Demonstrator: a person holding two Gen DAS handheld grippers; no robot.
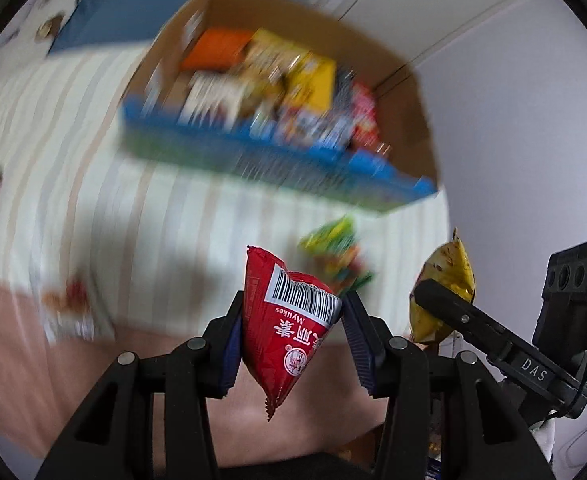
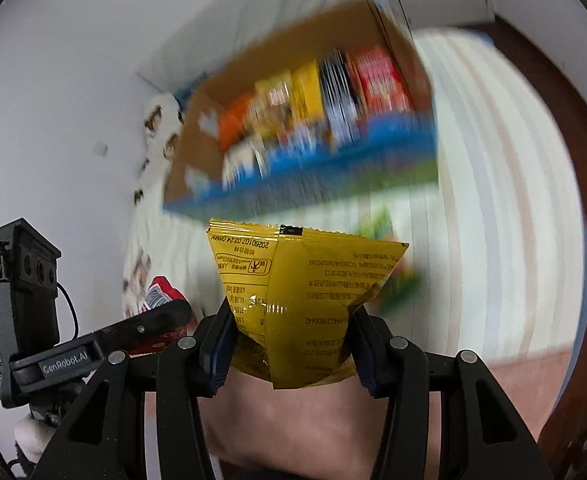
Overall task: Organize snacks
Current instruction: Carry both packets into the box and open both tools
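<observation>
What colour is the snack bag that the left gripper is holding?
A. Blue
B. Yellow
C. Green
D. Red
D: in the left wrist view the left gripper pinches a red bag with a barcode between its pads, while the yellow bag is squeezed in the right gripper.
</observation>
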